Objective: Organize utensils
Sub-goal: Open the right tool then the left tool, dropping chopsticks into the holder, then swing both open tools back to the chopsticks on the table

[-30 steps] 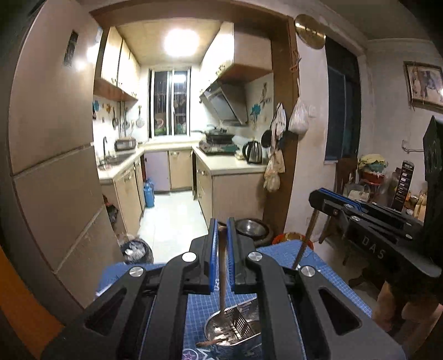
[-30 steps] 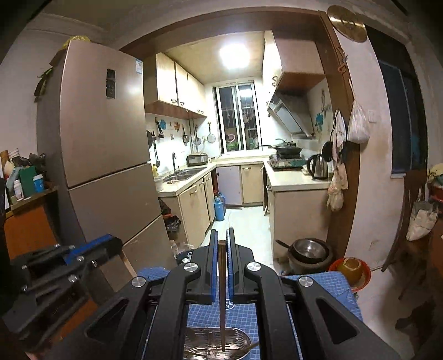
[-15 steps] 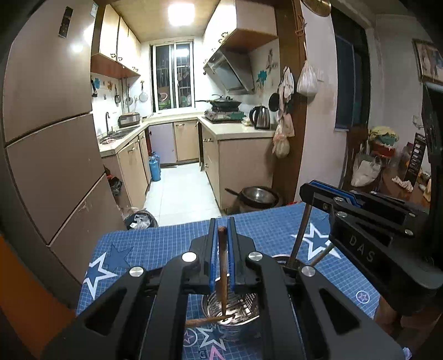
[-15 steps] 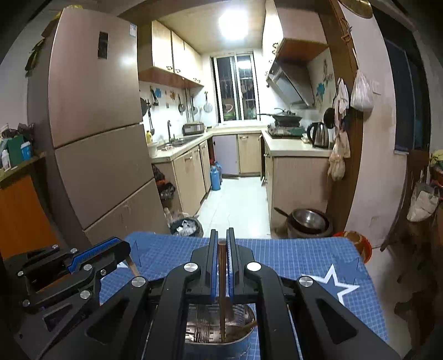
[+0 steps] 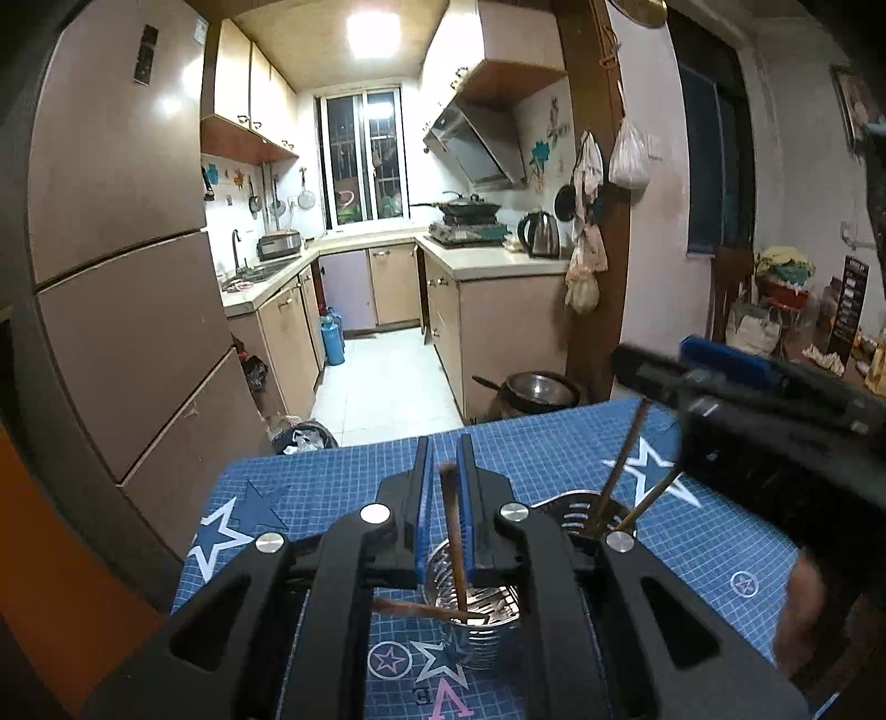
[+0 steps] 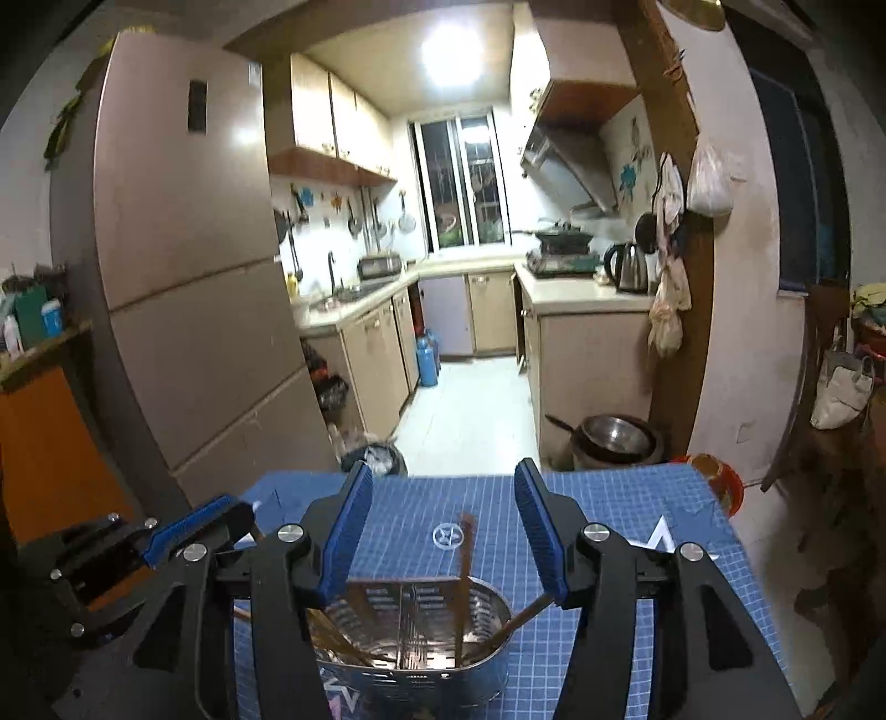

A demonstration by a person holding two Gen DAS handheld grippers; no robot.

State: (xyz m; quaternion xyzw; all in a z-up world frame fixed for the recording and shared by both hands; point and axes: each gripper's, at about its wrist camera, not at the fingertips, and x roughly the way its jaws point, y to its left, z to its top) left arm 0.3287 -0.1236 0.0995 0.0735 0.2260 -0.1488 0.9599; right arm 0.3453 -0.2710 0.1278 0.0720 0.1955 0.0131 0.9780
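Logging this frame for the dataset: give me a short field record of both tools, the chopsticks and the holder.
left tool: shut on a brown chopstick, its tip inside the metal holder
right tool: open, above the holder
released chopstick: stands in the holder, free of the pads
holder contents: several chopsticks leaning on the rim
surface: blue grid mat

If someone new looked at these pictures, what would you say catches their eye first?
Probably the shiny metal utensil holder on the blue star-patterned mat, with brown chopsticks standing in it. The right gripper hangs wide open just above it, a chopstick loose between its blue pads, while the left gripper is shut on another chopstick over the holder. Behind them, a bright ceiling light draws the eye down the narrow kitchen.
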